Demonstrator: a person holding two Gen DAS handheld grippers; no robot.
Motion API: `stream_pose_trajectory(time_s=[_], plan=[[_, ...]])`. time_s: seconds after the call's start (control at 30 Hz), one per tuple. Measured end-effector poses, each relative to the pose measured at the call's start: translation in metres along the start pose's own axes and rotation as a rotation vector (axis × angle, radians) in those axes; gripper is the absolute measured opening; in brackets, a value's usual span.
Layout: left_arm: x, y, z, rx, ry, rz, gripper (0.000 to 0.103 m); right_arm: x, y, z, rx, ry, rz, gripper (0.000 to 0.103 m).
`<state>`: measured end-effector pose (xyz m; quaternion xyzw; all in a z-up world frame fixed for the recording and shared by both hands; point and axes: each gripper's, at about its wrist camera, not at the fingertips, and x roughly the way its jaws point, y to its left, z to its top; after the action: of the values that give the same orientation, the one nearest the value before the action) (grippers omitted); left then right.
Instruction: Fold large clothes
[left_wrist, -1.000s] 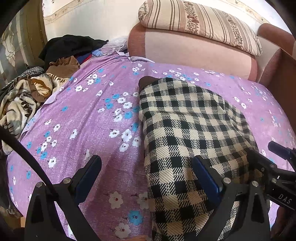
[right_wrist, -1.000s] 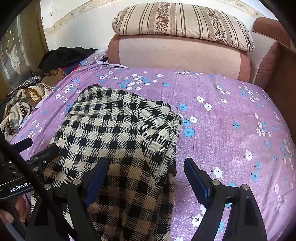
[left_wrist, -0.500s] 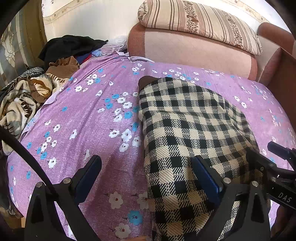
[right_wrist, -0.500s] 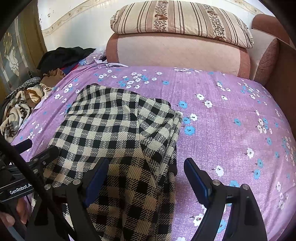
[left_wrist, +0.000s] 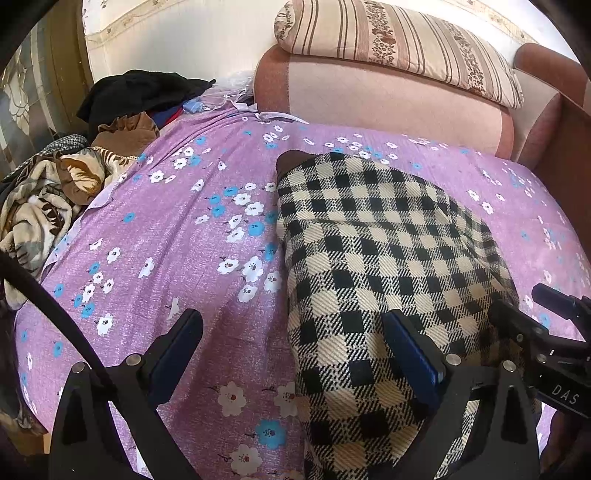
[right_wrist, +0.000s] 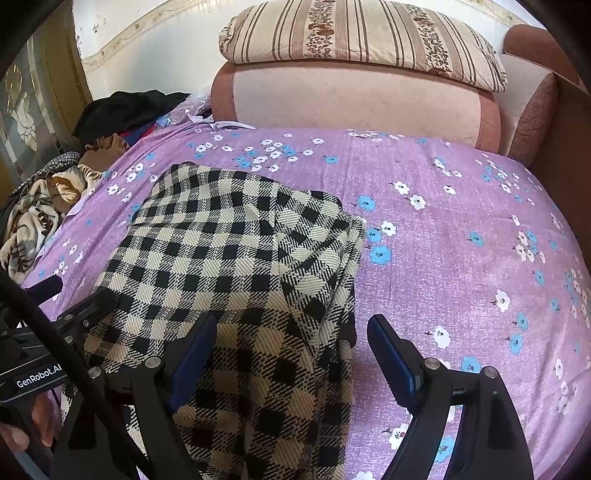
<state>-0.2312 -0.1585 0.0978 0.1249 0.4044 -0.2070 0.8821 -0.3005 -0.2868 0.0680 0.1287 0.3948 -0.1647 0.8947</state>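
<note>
1. We hold our left gripper (left_wrist: 295, 354) with its fingers spread wide, gripping nothing; the checked garment (left_wrist: 384, 266) lies under its right finger (left_wrist: 413, 354) and runs ahead of it.
2. Our right gripper (right_wrist: 291, 354) is also wide open and empty, the garment's right edge lying between its fingers.
3. The garment rests folded on the purple flowered bedspread (right_wrist: 461, 258).
4. Well ahead of both grippers a striped pillow (right_wrist: 362, 37) sits on a pink cushion (right_wrist: 354, 99); a heap of clothes (left_wrist: 122, 99) lies far left.
</note>
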Motion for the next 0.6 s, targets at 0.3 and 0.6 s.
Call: stream_pose_trajectory(time_s=[0.3,0.6], plan=[[-0.0002,-0.0004,-0.0002,-0.005,0.004,0.001,0.098,0.0006,0.0022,-0.0003,0.006,0.004,0.0,0.088],[0.0005,0.0005,0.0,-0.002,0.006,0.002,0.098,0.002,0.0031,-0.0014,0.006,0.01,-0.002,0.088]])
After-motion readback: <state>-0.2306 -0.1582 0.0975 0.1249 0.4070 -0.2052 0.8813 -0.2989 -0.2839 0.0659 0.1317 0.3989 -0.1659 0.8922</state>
